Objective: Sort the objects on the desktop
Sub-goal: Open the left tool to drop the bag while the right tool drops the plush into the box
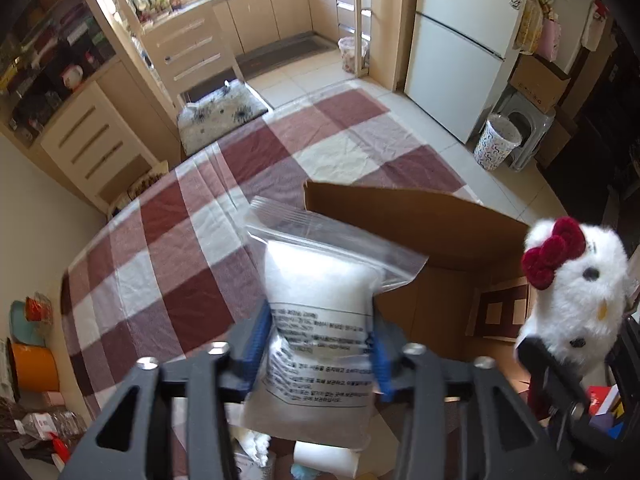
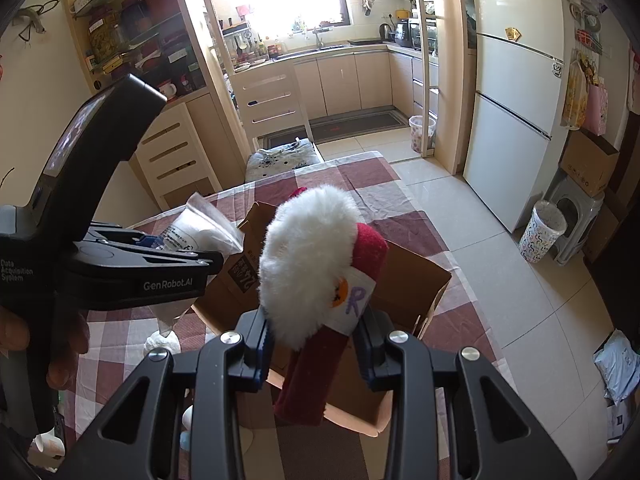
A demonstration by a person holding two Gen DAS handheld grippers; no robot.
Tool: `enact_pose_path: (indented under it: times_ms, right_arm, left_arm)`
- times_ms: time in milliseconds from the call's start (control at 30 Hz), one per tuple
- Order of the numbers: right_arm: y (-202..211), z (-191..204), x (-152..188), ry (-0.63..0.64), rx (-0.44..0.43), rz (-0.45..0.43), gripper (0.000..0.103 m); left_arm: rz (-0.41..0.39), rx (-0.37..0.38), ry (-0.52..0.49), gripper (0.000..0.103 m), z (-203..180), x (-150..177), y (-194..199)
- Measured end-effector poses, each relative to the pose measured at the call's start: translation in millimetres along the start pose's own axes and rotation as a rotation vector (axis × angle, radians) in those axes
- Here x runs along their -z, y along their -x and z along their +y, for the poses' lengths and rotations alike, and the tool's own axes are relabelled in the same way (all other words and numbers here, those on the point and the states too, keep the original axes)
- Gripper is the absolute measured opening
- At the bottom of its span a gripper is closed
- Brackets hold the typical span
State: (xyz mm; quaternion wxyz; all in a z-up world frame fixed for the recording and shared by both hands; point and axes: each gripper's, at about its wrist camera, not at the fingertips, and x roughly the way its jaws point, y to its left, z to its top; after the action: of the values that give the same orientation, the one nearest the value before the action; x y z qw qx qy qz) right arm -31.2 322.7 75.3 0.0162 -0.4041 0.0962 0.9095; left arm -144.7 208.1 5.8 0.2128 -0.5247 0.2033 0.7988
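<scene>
A clear zip bag of white powder [image 1: 316,292] with a printed label stands upright between the blue pads of my left gripper [image 1: 322,340]. The pads press its sides just left of an open cardboard box [image 1: 400,216]. A white plush cat with a red bow [image 1: 576,292] hangs at the right. In the right wrist view this plush toy [image 2: 308,248], with its red body and paper tag, sits pinched in my right gripper [image 2: 314,348] above the box [image 2: 404,280]. The left gripper [image 2: 188,250] with the bag [image 2: 204,228] shows at the left.
A red-and-white checked tablecloth [image 1: 168,240] covers the table. A cushioned chair [image 1: 220,112] stands at its far end. A fridge [image 1: 460,48] and a patterned bin [image 1: 496,144] stand on the floor to the right. Small white items [image 2: 160,342] lie beside the box. A hand [image 2: 16,336] holds the left gripper.
</scene>
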Motion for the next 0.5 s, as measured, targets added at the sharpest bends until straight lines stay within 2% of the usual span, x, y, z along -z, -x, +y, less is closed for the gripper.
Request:
enact_pose_path:
  times_ms: [33, 67, 100, 167, 233, 500]
  right_arm:
    - [3, 0, 0, -0.003, 0.007, -0.018, 0.068]
    - [8, 0, 0, -0.014, 0.017, -0.047, 0.081]
    - [14, -1, 0, -0.029, 0.022, -0.082, 0.095]
    - [26, -5, -2, -0.045, 0.023, -0.138, 0.095]
    - [31, -6, -3, -0.049, 0.024, -0.157, 0.095]
    - [40, -6, 1, -0.055, -0.001, -0.151, 0.095]
  left_arm:
    - [-0.013, -0.007, -0.011, 0.071, -1, -1, 3]
    - [-0.024, -0.014, -0.021, 0.077, -2, -1, 5]
    - [-0.033, -0.028, -0.030, 0.078, -4, -1, 7]
    - [-0.039, -0.041, -0.041, 0.078, -5, -2, 8]
    - [-0.039, -0.034, -0.044, 0.078, -6, -1, 10]
    - [-0.044, -0.042, -0.032, 0.078, -4, 3, 20]
